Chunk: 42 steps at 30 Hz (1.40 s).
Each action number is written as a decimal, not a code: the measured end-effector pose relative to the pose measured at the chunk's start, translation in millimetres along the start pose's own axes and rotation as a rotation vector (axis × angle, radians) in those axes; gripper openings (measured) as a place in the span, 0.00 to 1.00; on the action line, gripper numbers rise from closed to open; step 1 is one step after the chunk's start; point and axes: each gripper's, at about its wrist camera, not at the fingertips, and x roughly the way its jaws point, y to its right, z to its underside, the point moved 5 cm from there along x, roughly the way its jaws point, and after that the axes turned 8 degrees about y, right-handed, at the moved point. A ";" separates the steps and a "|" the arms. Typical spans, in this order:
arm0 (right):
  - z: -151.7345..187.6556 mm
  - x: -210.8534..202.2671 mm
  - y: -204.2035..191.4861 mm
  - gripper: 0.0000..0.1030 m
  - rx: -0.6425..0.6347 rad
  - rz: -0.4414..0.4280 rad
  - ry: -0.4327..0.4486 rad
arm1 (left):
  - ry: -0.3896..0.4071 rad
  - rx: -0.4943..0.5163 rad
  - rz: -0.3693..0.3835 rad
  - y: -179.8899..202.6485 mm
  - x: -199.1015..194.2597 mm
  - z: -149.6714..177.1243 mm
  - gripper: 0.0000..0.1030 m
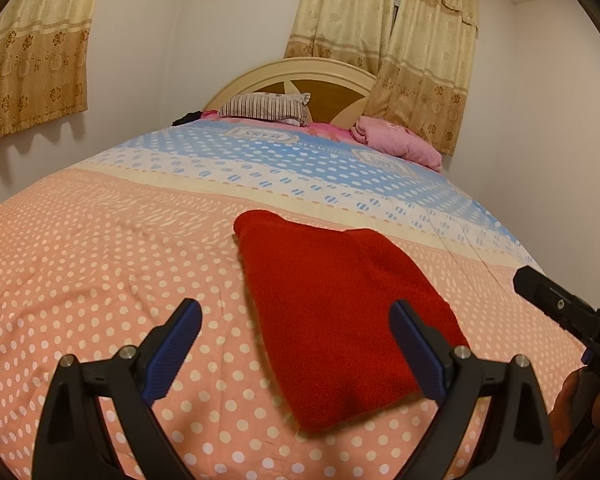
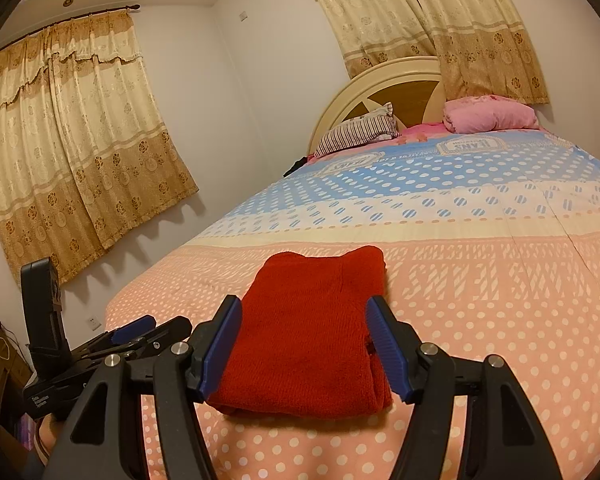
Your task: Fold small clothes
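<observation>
A red knitted garment (image 1: pixel 340 312) lies folded into a flat rectangle on the dotted bedspread (image 1: pixel 100 264). My left gripper (image 1: pixel 294 312) stands open low over the bed, its blue pads (image 1: pixel 180 344) wide apart at the garment's near left corner and gripping nothing. In the right wrist view the same garment (image 2: pixel 308 340) lies straight ahead. My right gripper (image 2: pixel 303 304) is open with its pads (image 2: pixel 220 348) on either side of the garment's near end, and they do not press it. The left gripper (image 2: pixel 140 332) shows at the lower left, and the right gripper's finger (image 1: pixel 556 300) at the right edge.
A striped pillow (image 1: pixel 266 108) and a pink bundled blanket (image 1: pixel 400 140) lie by the cream headboard (image 1: pixel 300 76). Patterned curtains (image 2: pixel 80 140) hang on the walls. The bed's left edge drops beside a wall with a socket (image 2: pixel 93 322).
</observation>
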 end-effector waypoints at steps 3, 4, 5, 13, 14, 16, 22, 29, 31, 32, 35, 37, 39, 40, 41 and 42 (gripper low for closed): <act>-0.2 -0.2 0.1 0.64 -0.001 0.000 0.001 | -0.001 0.002 0.003 0.6 0.1 -0.1 0.94; -0.3 -0.2 0.2 0.64 -0.001 0.000 0.001 | -0.001 0.005 -0.001 0.8 -0.2 -0.2 0.94; -0.2 -0.6 0.1 0.64 0.000 0.000 0.004 | -0.003 0.006 -0.006 0.5 0.2 -0.3 0.94; -3.5 -5.8 -2.4 0.64 0.000 0.001 0.030 | 0.006 0.027 -0.036 0.4 -5.3 -8.6 1.00; -4.0 -6.6 -2.8 0.64 0.000 0.000 0.034 | 0.008 0.028 -0.037 0.1 -6.3 -9.8 1.00; -4.9 -9.4 -4.3 0.64 0.000 0.000 0.041 | 0.019 0.029 -0.044 -0.3 -9.4 -12.5 1.00; -14.1 -19.0 -12.2 0.64 -0.023 0.001 0.078 | 0.041 0.018 -0.044 -0.7 -17.1 -19.8 1.00; -22.5 -27.9 -22.1 0.64 -0.054 -0.009 0.105 | 0.049 0.003 -0.039 -3.7 -18.7 -23.4 1.00; -21.7 -26.9 -22.8 0.64 -0.059 -0.012 0.099 | 0.042 -0.012 -0.027 -5.2 -17.4 -23.4 1.00; -20.9 -25.8 -23.7 0.64 -0.061 -0.014 0.095 | 0.039 -0.017 -0.012 -5.0 -17.3 -23.3 1.00; -19.4 -24.7 -24.6 0.64 -0.062 -0.016 0.088 | 0.031 -0.005 -0.020 -5.0 -15.3 -20.8 1.00; -19.0 -23.7 -24.4 0.64 -0.061 -0.017 0.084 | 0.036 0.007 -0.034 -4.3 -14.6 -18.8 1.00; -19.6 -23.3 -23.4 0.64 -0.061 -0.015 0.083 | 0.034 0.008 -0.027 -3.5 -13.4 -17.0 1.00; -19.6 -23.2 -23.3 0.64 -0.060 -0.014 0.083 | 0.037 0.010 -0.029 -3.4 -13.5 -16.5 1.00; -20.0 -22.9 -22.1 0.64 -0.058 -0.013 0.082 | 0.040 0.015 -0.034 -3.1 -13.4 -16.3 1.00; -19.9 -23.1 -21.0 0.64 -0.056 -0.012 0.081 | 0.041 0.018 -0.035 -3.0 -13.2 -16.1 1.00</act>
